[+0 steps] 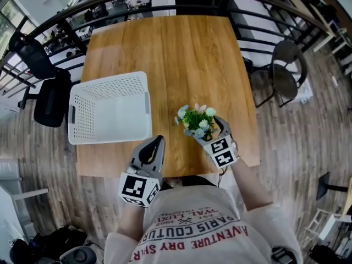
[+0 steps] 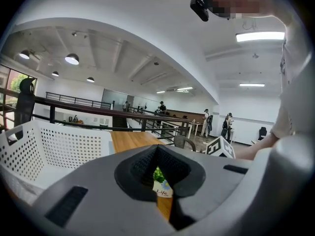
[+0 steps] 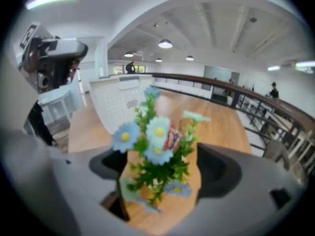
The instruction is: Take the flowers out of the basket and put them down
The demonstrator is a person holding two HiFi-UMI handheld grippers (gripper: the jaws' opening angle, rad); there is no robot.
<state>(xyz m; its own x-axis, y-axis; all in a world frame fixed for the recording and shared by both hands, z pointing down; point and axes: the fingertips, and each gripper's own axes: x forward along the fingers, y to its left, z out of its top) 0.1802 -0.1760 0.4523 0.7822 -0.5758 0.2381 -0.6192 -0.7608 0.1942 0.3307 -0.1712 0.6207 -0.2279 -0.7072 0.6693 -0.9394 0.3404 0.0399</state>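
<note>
Grey-bodied, the right tool (image 1: 208, 128) is being held with its jaws partly closed on the flowers (image 1: 196, 120), the bunch being gripped low down between the dark pads. The left tool (image 1: 158, 142) is being held near the front edge of the desk (image 1: 181, 54), its jaws drawn together with nothing between them. The flowers are being held over the front right part of the desk, well apart from the white perforated basket (image 1: 82, 111) at the left edge. Whether their base is touching the wood cannot be told. Pale blue daisy-like blooms with yellow centres, a pinkish bloom and green leaves are being carried upright above a small white labelled pot (image 2: 162, 188).
</note>
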